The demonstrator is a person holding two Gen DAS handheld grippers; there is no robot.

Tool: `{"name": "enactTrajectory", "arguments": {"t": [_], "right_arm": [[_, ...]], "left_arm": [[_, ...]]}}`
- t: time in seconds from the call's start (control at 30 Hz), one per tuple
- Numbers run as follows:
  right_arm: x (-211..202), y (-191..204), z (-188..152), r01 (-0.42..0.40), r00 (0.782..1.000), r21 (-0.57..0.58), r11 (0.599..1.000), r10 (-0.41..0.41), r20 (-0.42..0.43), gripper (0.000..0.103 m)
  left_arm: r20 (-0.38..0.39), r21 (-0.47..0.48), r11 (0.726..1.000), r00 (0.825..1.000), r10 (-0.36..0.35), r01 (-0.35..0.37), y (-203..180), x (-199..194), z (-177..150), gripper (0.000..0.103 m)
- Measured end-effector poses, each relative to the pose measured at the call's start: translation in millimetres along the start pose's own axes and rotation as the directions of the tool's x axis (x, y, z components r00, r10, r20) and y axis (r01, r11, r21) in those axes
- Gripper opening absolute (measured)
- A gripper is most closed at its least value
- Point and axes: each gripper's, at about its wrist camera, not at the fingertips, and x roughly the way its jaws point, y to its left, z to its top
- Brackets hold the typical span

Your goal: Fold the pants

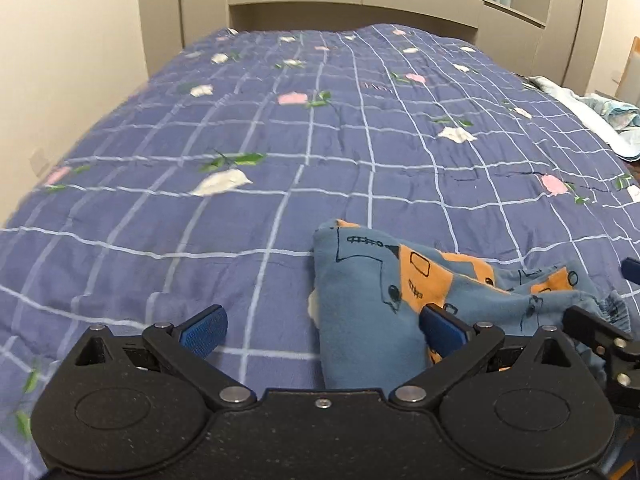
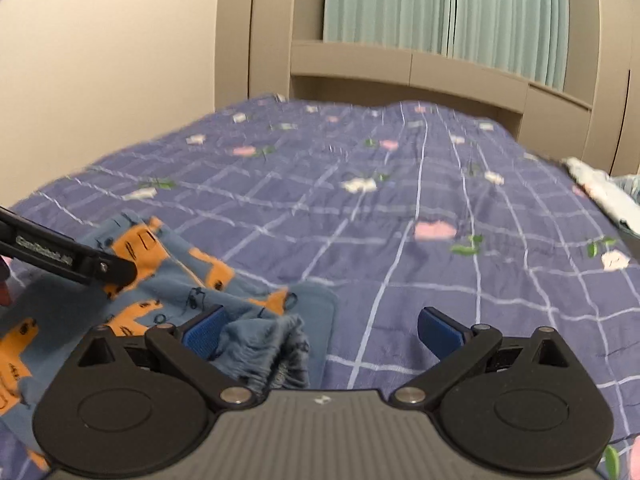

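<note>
I see a bed (image 1: 280,184) covered by a blue quilt (image 2: 400,240) with a white grid and pink and white flowers. Beyond its far edge stand beige built-in cabinets (image 2: 400,68) and pale green curtains (image 2: 440,8); a cream wall runs along its left side. Crumpled light bedding (image 1: 592,116) lies at the right edge. The pants (image 1: 372,320), blue with orange patches, sit bunched near the bed's near edge. My left hand-held gripper (image 1: 324,330) is spread wide, released, over them. My right hand-held gripper (image 2: 320,332) is also spread; its left pad seems to touch the waistband, though blur hides it.
</note>
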Motion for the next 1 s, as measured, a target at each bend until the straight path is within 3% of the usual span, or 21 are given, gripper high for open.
{"name": "enactTrajectory", "arguments": {"t": [0.17, 0.43, 0.63, 1.0], "right_arm": [[-38, 5, -6, -0.028, 0.999, 0.022, 0.999, 0.028, 0.018, 0.103], [-55, 4, -34, -0.016, 0.997, 0.11, 0.994, 0.025, -0.079, 0.103], [-59, 4, -45, -0.008, 0.995, 0.151, 0.988, 0.022, -0.094, 0.103], [-59, 0, -51, -0.033, 0.994, 0.207, 0.978, 0.054, -0.098, 0.103]], "left_arm": [[0.01, 0.026, 0.999, 1.0, 0.023, -0.023, -3, -39, -16, 0.102], [-0.054, 0.027, 0.999, 0.997, 0.046, -0.045, -7, -56, -68, 0.102], [-0.02, -0.09, 0.996, 1.0, 0.005, -0.007, 8, -58, -85, 0.103], [0.066, -0.058, 0.998, 0.998, 0.025, -0.022, 2, -59, -98, 0.103]]}}
